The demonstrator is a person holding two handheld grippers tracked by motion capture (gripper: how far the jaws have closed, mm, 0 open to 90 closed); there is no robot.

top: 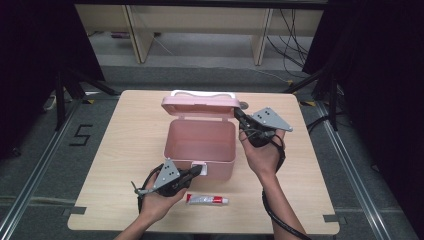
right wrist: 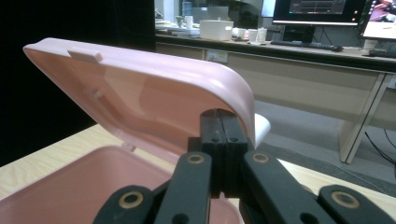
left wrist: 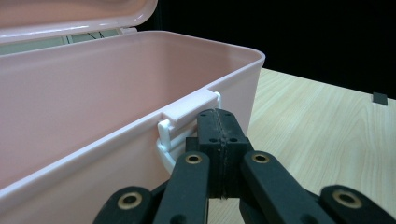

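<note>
A pink box (top: 200, 145) sits mid-table (top: 125, 150), open, its lid (top: 200, 106) tipped up at the 12 o'clock side with a white handle (top: 202, 93) behind it; the inside looks bare. The left gripper (top: 200, 170) lies at about 7 o'clock of the box, pointing toward 2 o'clock; its jaws are pressed together with nothing between them, tips right at the white latch (top: 198, 166) on the front wall; in the left gripper view the closed tips (left wrist: 218, 122) sit just below and beside that latch (left wrist: 187, 116), though contact I cannot confirm. The right gripper (top: 239, 116) is at 2 o'clock of the box, aimed toward 11 o'clock; its jaws are likewise closed on nothing; in the right gripper view the tips (right wrist: 219, 122) stand under the lid's (right wrist: 140, 88) near corner, seemingly touching its rim from below, the lid tilted open above the box (right wrist: 93, 186). A small tube (top: 207, 200), silver with red ends, lies flat at 6 o'clock of the box, near the table's front edge, just right of the left hand (top: 157, 200); the right hand (top: 262, 155) is beside the box's right wall.
</note>
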